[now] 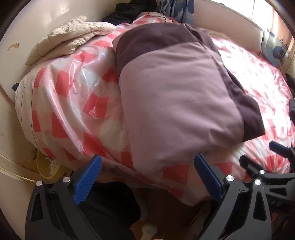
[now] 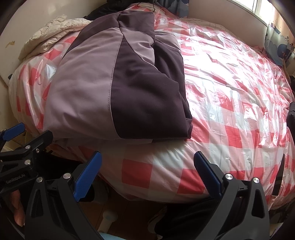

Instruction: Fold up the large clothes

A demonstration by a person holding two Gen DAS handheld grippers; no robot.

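Observation:
A large jacket in light mauve and dark plum [image 1: 175, 92] lies folded in a thick bundle on the bed, near its front edge; in the right wrist view [image 2: 118, 86] it sits left of centre. My left gripper [image 1: 147, 160] is open and empty, its blue pads just short of the jacket's near edge. My right gripper [image 2: 147, 158] is open and empty, off the bed's front edge, to the right of the jacket. The left gripper also shows at the left of the right wrist view [image 2: 24, 136], and the right gripper at the right of the left wrist view [image 1: 265, 157].
The bed [image 2: 230, 96] has a red-and-white check cover under clear plastic. A cream quilt [image 1: 70, 37] is heaped at the far left, dark clothes [image 1: 132, 7] and a blue patterned pillow [image 1: 182, 9] at the back. A yellow bowl [image 1: 47, 166] sits on the floor at left.

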